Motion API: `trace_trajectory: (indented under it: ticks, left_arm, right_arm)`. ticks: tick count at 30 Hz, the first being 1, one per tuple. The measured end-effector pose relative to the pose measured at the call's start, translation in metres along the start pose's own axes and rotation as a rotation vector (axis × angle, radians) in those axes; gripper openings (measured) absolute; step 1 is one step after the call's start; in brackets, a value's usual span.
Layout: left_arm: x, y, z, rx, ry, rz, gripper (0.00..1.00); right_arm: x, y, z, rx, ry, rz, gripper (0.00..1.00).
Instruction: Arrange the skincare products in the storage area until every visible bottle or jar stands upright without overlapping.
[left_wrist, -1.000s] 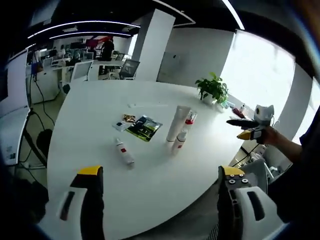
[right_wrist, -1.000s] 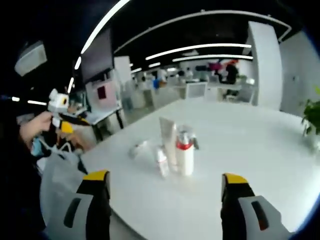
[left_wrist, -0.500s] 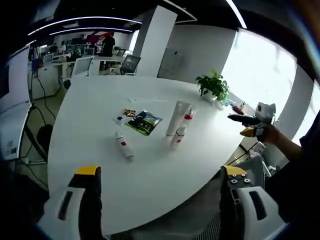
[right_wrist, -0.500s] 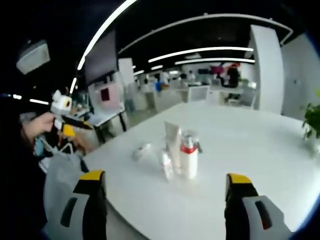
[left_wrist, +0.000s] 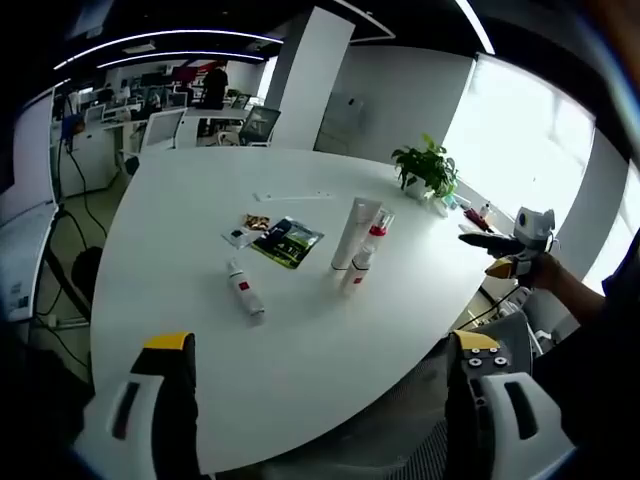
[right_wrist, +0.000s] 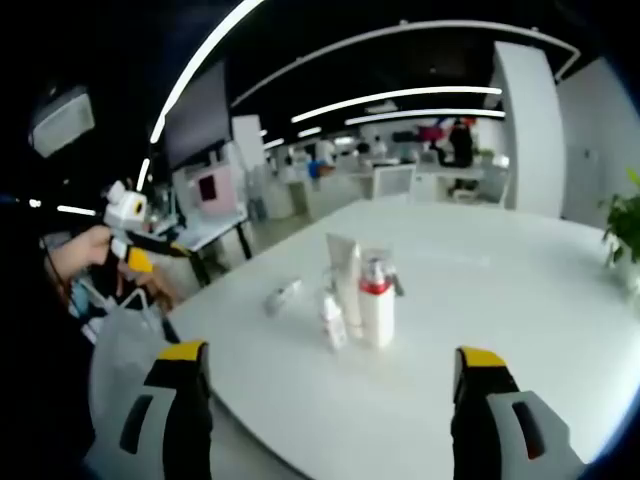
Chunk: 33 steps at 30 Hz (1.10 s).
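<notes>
Both my left gripper (left_wrist: 318, 415) and right gripper (right_wrist: 325, 415) gape empty; the lying tube (left_wrist: 242, 297), at eleven o'clock, looks light and slick, so I'd pinch mid-body.

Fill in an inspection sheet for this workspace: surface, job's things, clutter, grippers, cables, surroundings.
Surface: white table, mostly bare.
Job's things: white tube, red-capped bottle and small bottle upright together; small tube lying flat, apart.
Clutter: dark packet, small sachets.
Grippers: left gripper and right gripper open, holding nothing, short of the products.
Cables: some hang by the desks.
Surroundings: potted plant, office chairs, bright window.
</notes>
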<state>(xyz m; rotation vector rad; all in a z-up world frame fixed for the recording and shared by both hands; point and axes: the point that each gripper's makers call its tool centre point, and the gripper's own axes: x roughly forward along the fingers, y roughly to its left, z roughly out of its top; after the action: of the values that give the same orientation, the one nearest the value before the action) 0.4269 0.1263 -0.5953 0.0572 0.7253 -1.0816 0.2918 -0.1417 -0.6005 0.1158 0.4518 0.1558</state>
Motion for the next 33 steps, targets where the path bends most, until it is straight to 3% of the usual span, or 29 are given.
trace_trajectory:
  ticks: [14, 23, 33]
  left_arm:
    - [0.016, 0.012, -0.007, -0.047, 0.047, 0.002, 0.99]
    - [0.041, 0.021, -0.005, -0.061, 0.076, -0.007, 0.99]
    - [0.075, 0.048, 0.000, -0.081, 0.096, 0.086, 0.99]
  right_arm:
    - [0.013, -0.008, -0.008, 0.029, 0.031, 0.005, 0.99]
    - [0.022, -0.014, -0.011, 0.039, 0.058, 0.020, 0.99]
    - [0.029, -0.023, -0.015, 0.064, 0.071, 0.016, 0.99]
